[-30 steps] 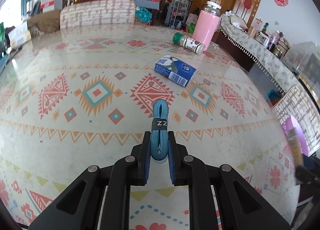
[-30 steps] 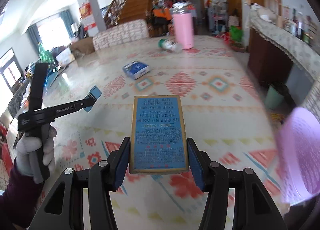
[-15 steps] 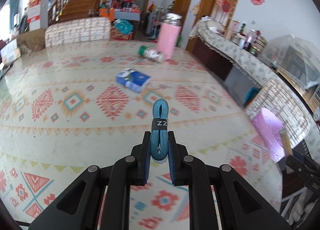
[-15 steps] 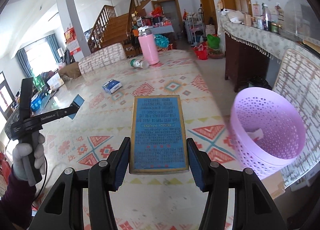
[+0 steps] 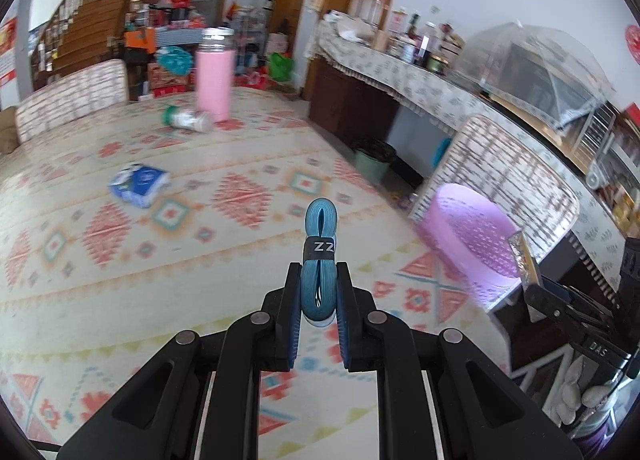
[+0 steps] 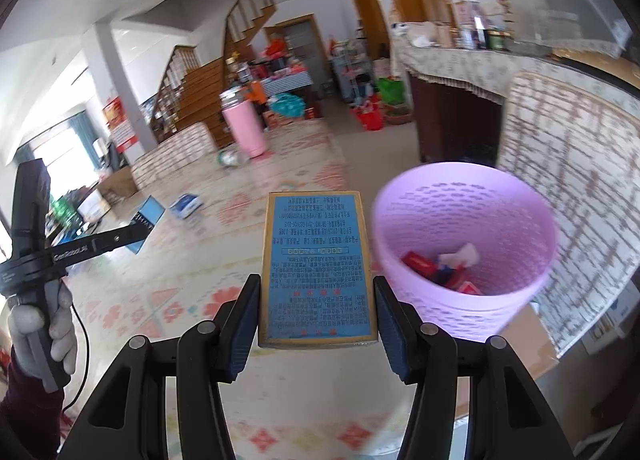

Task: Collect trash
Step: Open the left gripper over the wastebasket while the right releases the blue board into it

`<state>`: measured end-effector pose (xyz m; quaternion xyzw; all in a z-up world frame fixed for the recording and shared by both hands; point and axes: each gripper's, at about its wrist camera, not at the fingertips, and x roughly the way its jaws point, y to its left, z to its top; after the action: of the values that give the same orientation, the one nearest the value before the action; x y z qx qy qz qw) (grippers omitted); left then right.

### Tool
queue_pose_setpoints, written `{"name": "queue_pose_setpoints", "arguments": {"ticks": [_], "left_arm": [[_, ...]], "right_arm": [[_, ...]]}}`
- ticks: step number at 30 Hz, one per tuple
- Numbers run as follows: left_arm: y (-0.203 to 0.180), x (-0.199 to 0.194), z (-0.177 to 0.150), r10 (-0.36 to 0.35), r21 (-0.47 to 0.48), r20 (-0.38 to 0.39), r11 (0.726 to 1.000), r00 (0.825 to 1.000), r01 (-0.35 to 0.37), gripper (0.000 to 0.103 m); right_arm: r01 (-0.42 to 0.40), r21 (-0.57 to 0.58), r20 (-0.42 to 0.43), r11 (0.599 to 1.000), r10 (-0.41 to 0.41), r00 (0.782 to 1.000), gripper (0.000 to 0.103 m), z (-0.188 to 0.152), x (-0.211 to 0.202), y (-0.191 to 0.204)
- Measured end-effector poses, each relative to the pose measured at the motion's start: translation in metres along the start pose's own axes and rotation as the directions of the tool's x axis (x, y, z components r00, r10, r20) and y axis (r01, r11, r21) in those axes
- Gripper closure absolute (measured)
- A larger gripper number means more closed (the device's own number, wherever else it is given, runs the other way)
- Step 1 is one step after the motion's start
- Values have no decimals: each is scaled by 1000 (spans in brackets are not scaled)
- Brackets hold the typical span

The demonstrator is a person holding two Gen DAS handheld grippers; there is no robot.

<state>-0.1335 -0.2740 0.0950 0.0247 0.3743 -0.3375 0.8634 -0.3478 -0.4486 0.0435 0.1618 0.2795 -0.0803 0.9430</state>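
Note:
My left gripper (image 5: 318,274) is shut on a folded blue strap (image 5: 320,228) with a black band, held above the patterned table (image 5: 200,260). My right gripper (image 6: 316,284) is shut on a flat blue box with gold edges (image 6: 316,256). Just right of the box stands a purple perforated basket (image 6: 472,312), holding red packets and a white tissue. In the left wrist view the basket (image 5: 468,236) sits past the table's right edge. A blue-and-white carton (image 5: 140,182) and a fallen green-capped bottle (image 5: 186,118) lie farther back on the table.
A pink tumbler (image 5: 214,76) stands upright by the bottle. A patterned chair back (image 5: 504,176) rises behind the basket, and a green bin (image 5: 372,166) stands on the floor by a dark sideboard (image 5: 352,108). A gloved hand (image 6: 40,324) holds the left gripper's handle.
Both grippers have swung right across the table toward the basket, which now looms large beside the blue box. The carton and bottle have slid left in view. Both grips are unchanged.

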Motion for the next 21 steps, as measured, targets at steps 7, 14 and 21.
{"name": "queue_pose_setpoints", "arguments": {"ticks": [7,14,21], "left_arm": [[-61,51,17,-90,66,-81,993,993,96,88],[-124,92,36,-172,135,-140,972,975,191,88],[-167,128,59,-233,153,-190,953,954,263,88]], "right_arm": [[77,70,10,995,-78,997,44,7,-7,-54],[110,117,11,987,-112,994,44,19,0,-89],[135,129,17,982,-138,990,44,36,9,-107]]}}
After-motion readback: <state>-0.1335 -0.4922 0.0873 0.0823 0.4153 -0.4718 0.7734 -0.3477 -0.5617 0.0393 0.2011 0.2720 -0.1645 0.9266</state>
